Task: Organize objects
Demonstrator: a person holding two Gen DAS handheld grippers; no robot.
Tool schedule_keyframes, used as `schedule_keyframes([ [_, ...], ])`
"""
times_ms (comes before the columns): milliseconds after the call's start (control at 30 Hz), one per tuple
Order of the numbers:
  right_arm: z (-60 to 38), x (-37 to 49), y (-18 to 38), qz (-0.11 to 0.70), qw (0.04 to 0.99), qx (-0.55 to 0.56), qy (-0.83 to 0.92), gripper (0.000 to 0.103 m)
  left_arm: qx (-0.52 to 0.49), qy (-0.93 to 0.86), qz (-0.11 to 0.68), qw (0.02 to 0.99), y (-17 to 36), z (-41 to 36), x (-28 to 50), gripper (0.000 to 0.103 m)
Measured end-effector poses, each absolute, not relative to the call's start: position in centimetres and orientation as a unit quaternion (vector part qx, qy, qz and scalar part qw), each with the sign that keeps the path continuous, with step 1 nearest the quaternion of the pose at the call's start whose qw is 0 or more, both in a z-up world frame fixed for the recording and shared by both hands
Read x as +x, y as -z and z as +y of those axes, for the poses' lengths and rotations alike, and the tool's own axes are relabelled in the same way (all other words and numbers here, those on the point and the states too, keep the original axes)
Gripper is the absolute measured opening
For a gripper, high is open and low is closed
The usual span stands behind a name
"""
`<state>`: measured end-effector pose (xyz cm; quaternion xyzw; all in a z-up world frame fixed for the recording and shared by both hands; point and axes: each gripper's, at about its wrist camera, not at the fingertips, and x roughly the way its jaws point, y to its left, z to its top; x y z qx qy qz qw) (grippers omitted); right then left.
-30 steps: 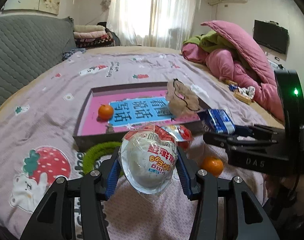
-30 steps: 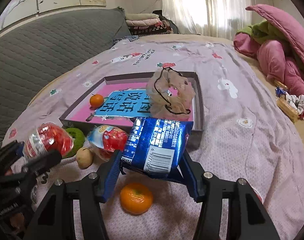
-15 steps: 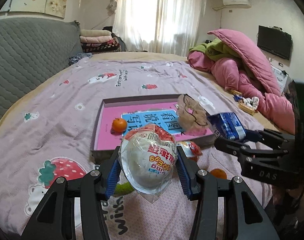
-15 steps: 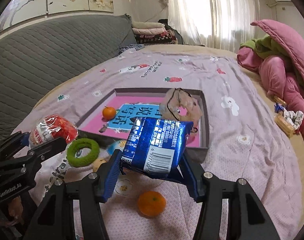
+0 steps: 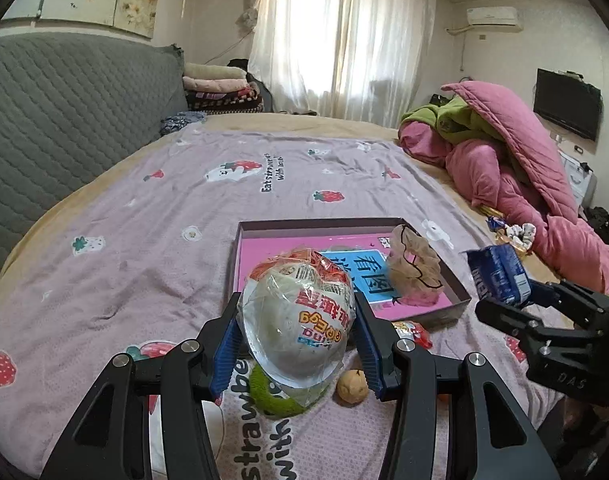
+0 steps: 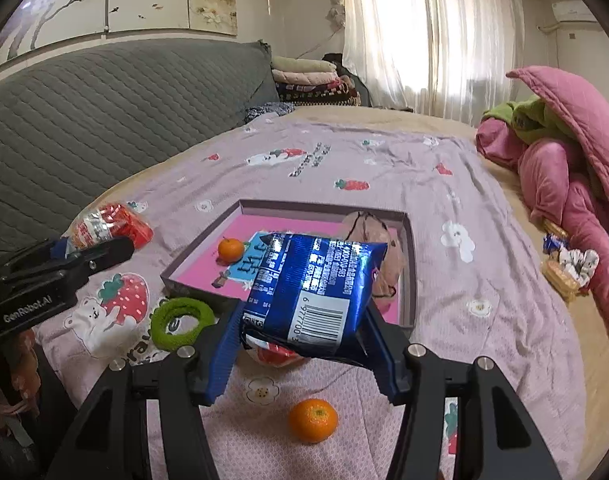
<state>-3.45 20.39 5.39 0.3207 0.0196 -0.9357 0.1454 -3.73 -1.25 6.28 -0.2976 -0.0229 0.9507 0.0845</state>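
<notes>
My left gripper [image 5: 296,336] is shut on a wrapped white egg-shaped snack with a red top [image 5: 298,316], held above the bedspread. My right gripper [image 6: 304,340] is shut on a blue foil packet with a barcode [image 6: 312,284], also lifted. Ahead lies a shallow box with a pink floor [image 5: 240,256] [image 6: 192,276]; in it rest a tangerine [image 6: 230,249] and a beige drawstring pouch [image 5: 414,272] [image 6: 384,256]. On the spread in front of the box lie a green ring [image 6: 182,322] [image 5: 270,396], a small brown nut-like ball [image 5: 351,386], a second tangerine [image 6: 313,420] and a red-wrapped snack [image 5: 414,330].
A purple strawberry-print bedspread [image 5: 184,200] covers the bed. A grey quilted headboard [image 6: 84,100] runs along the left. Pink and green bedding [image 5: 504,152] is heaped at the right, with a small basket of items [image 6: 564,272] beside it. Folded blankets [image 5: 220,88] sit at the far end.
Both grippers have risen with their loads, so the box and the loose items on the spread now sit lower and farther away. Neither grip has changed.
</notes>
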Motion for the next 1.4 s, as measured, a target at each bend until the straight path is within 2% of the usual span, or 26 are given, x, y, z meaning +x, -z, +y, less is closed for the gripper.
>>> schedule_keyframes([
  [433, 19.4, -3.9, -6.6, 0.025, 0.147, 0.310, 0.939, 0.057, -0.293, -0.952, -0.023, 0.081, -6.7, -1.6, -4.1, 0.053],
  [1400, 19.3, -6.5, -4.9, 0.017, 0.150, 0.315, 0.937, 0.057, -0.309, -0.947, -0.018, 0.085, -4.7, -1.3, -6.0, 0.053],
])
